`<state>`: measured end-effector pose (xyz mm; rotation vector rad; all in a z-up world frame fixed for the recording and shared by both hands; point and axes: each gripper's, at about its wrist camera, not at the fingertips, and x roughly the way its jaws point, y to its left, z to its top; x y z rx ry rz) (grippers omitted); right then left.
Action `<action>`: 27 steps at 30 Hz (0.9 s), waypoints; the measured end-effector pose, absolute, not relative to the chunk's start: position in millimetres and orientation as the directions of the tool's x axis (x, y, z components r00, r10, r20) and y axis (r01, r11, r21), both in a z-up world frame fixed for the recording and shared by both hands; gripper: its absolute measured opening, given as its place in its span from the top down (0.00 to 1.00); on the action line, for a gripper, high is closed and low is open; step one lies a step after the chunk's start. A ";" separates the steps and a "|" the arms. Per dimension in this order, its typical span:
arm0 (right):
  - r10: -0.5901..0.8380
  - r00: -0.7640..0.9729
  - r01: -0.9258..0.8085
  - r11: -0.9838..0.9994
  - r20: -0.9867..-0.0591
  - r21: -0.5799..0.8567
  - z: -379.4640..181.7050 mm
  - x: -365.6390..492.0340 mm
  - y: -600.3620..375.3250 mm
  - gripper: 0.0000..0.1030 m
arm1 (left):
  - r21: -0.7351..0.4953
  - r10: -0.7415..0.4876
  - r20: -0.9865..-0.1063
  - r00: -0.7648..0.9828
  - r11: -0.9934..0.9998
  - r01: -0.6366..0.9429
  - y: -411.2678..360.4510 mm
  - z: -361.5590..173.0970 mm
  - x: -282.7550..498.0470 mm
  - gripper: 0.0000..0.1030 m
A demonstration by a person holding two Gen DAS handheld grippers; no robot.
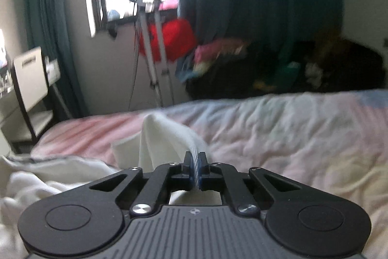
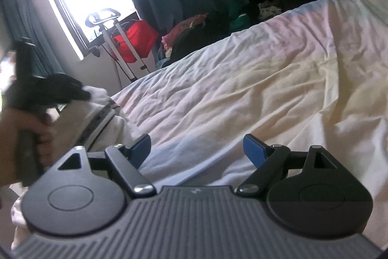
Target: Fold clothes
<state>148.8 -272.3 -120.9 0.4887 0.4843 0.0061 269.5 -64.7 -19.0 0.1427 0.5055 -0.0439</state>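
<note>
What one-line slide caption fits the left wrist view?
Left gripper shut on a raised fold of the white garment above the pastel bedspread.

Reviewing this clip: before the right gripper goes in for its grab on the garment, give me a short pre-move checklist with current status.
1. Left gripper shut on the white garment: ok.
2. Right gripper open and empty: ok.
3. Garment lifted off the bed: partly; the rest trails down.
4. Bedspread under the right gripper free of objects: ok.
5. Second grasp point, such as the dark-striped hem, within reach: cannot tell.
6. Garment type and orientation: cannot tell, blurred.
</note>
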 end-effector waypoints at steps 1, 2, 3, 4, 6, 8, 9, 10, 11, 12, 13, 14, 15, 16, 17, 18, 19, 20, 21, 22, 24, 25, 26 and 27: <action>0.122 0.889 0.105 0.884 -0.442 0.456 -120.1 147.5 -272.6 0.17 | 0.123 -0.028 -0.462 0.886 0.988 0.096 -60.6 -9.6 251.5 0.97; 0.106 0.894 0.100 0.899 -0.435 0.426 -117.9 145.8 -269.2 0.17 | 0.119 -0.049 -0.439 0.897 0.987 0.112 -55.7 -1.7 230.5 0.97; 0.091 0.900 0.096 0.914 -0.427 0.395 -115.7 144.2 -265.7 0.17 | 0.115 -0.069 -0.415 0.907 0.985 0.127 -50.5 5.8 208.3 0.97; 0.075 0.905 0.091 0.927 -0.419 0.364 -113.5 142.5 -262.3 0.17 | 0.117 -0.082 -0.395 0.915 0.983 0.138 -45.9 10.0 188.9 0.97; 0.046 0.915 0.084 0.950 -0.400 0.301 -109.1 139.1 -255.4 0.17 | 0.103 -0.116 -0.383 0.916 0.981 0.167 -34.0 11.2 149.9 0.97; 0.044 0.922 0.068 0.960 -0.384 0.273 -105.5 135.6 -250.4 0.17 | 0.069 -0.148 -0.413 0.899 0.979 0.193 -23.9 2.3 119.8 0.97; 0.069 0.920 0.054 0.952 -0.385 0.300 -105.0 133.6 -250.9 0.17 | 0.051 -0.163 -0.431 0.888 0.977 0.205 -19.5 -4.0 106.8 0.97; 0.093 0.918 0.041 0.944 -0.386 0.326 -104.6 131.6 -251.4 0.17 | 0.039 -0.174 -0.443 0.880 0.976 0.213 -15.9 -11.3 95.1 0.97; 0.112 0.913 0.036 0.936 -0.392 0.351 -104.9 128.4 -252.0 0.17 | 0.039 -0.178 -0.451 0.875 0.975 0.219 -13.3 -19.9 83.8 0.97; 0.131 0.908 0.030 0.926 -0.397 0.376 -105.3 125.3 -252.7 0.17 | 0.037 -0.180 -0.459 0.870 0.974 0.221 -10.9 -28.8 76.1 0.97; 0.153 0.902 0.023 0.917 -0.403 0.399 -105.7 120.9 -253.0 0.17 | 0.034 -0.182 -0.467 0.865 0.974 0.223 -8.6 -37.6 69.6 0.97; 0.174 0.896 0.016 0.906 -0.408 0.422 -106.1 116.5 -253.3 0.17 | 0.030 -0.184 -0.476 0.860 0.974 0.225 -6.3 -46.5 63.1 0.97; 0.192 0.891 0.013 0.896 -0.412 0.445 -106.7 112.8 -252.4 0.17 | 0.026 -0.186 -0.484 0.855 0.974 0.226 -4.0 -55.4 56.6 0.96; 0.209 0.885 0.009 0.884 -0.415 0.467 -107.2 109.1 -251.4 0.17 | 0.018 -0.185 -0.484 0.855 0.975 0.221 -0.9 -60.3 54.7 0.96; 0.233 0.880 -0.004 0.876 -0.414 0.483 -107.6 106.8 -249.3 0.17 | 0.009 -0.183 -0.480 0.858 0.977 0.214 2.5 -63.8 54.7 0.96; 0.256 0.874 -0.018 0.866 -0.413 0.499 -108.0 104.6 -247.2 0.17 | -0.010 -0.188 -0.473 0.861 0.978 0.208 7.1 -65.3 55.7 0.96; 0.272 0.870 -0.033 0.865 -0.412 0.501 -107.7 103.3 -243.0 0.17 | -0.031 -0.195 -0.468 0.862 0.978 0.204 11.4 -65.4 56.9 0.96; 0.280 0.866 -0.046 0.870 -0.415 0.491 -106.5 104.1 -237.4 0.17 | -0.051 -0.201 -0.466 0.862 0.978 0.201 15.4 -65.1 57.9 0.96; 0.288 0.862 -0.060 0.875 -0.417 0.481 -105.2 105.0 -231.7 0.17 | -0.071 -0.208 -0.463 0.862 0.978 0.198 19.4 -64.8 58.8 0.96; 0.300 0.856 -0.073 0.877 -0.421 0.475 -103.2 107.7 -225.8 0.17 | -0.091 -0.214 -0.460 0.862 0.977 0.194 23.4 -64.5 59.8 0.96; 0.325 0.854 -0.114 0.878 -0.406 0.465 -96.2 115.8 -214.1 0.17 | -0.127 -0.230 -0.456 0.860 0.973 0.193 31.7 -64.8 62.3 0.96; 0.328 0.860 -0.137 0.886 -0.390 0.443 -92.7 119.1 -205.7 0.17 | -0.146 -0.236 -0.454 0.859 0.971 0.190 37.3 -65.3 63.9 0.95; 0.331 0.866 -0.159 0.893 -0.375 0.421 -89.3 122.6 -197.3 0.17 | -0.166 -0.243 -0.452 0.858 0.968 0.186 42.9 -65.8 65.4 0.95; 0.338 0.862 -0.170 0.895 -0.378 0.412 -86.9 131.3 -188.9 0.17 | -0.182 -0.245 -0.451 0.858 0.967 0.180 46.5 -65.4 67.8 0.95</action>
